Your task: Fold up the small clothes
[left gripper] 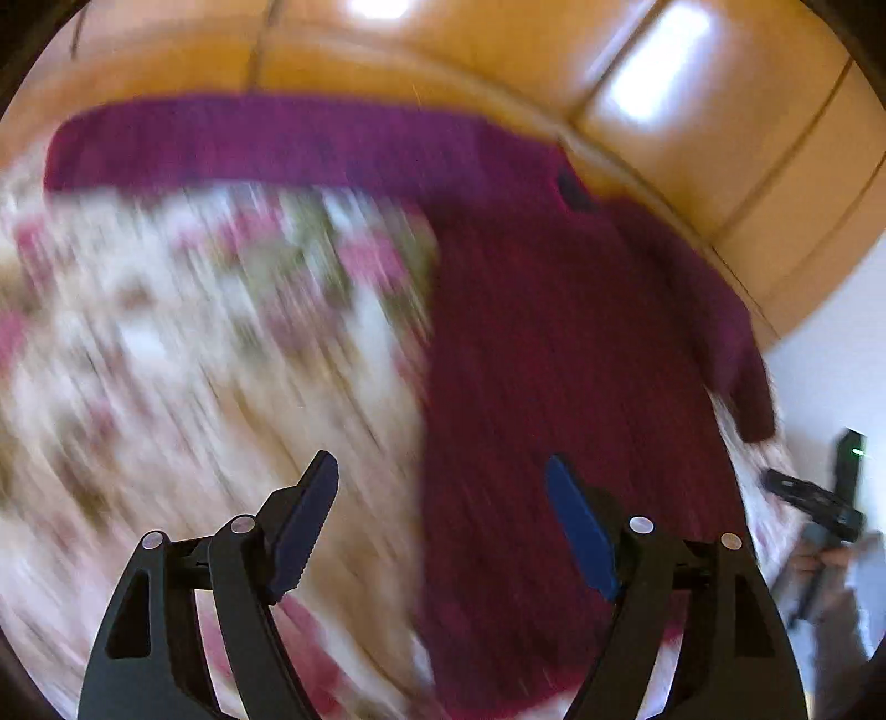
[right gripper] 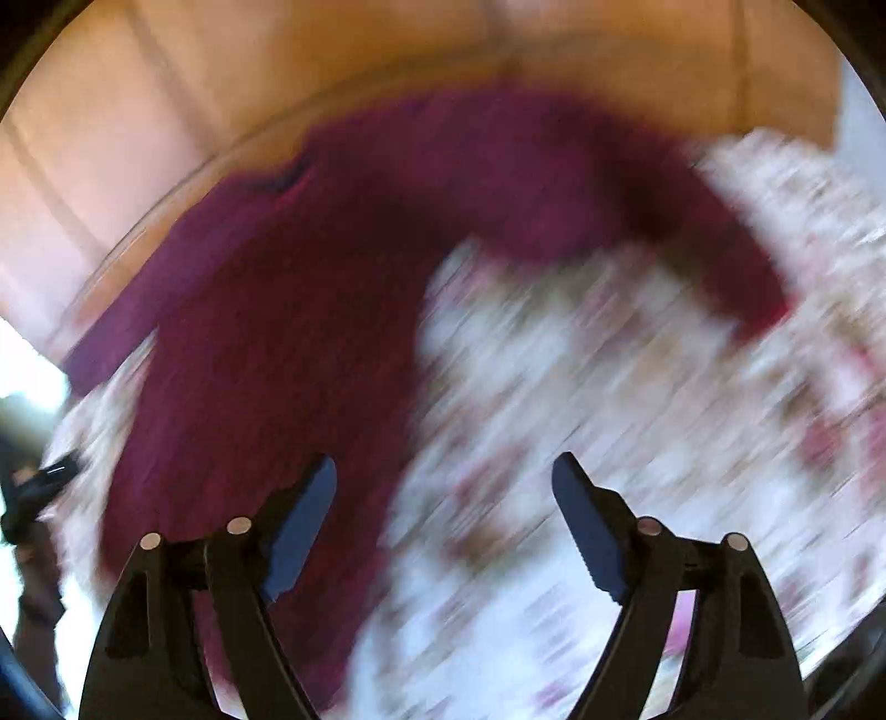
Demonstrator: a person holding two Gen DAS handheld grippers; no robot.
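A dark magenta long-sleeved sweater (left gripper: pixel 554 343) lies spread flat on a floral bedspread (left gripper: pixel 194 343), one sleeve stretched out along the far edge. My left gripper (left gripper: pixel 443 476) is open and empty, above the sweater's left side edge. In the right wrist view the sweater (right gripper: pixel 288 310) lies to the left, one sleeve curving right. My right gripper (right gripper: pixel 443 476) is open and empty, above the sweater's right side edge and the bedspread (right gripper: pixel 609 415). Both views are blurred by motion.
A glossy orange wooden headboard (left gripper: pixel 498 61) runs behind the bed and also shows in the right wrist view (right gripper: pixel 332 50). The right gripper (left gripper: pixel 814 509) shows at the right edge of the left wrist view. A white wall (left gripper: pixel 830 343) is at the right.
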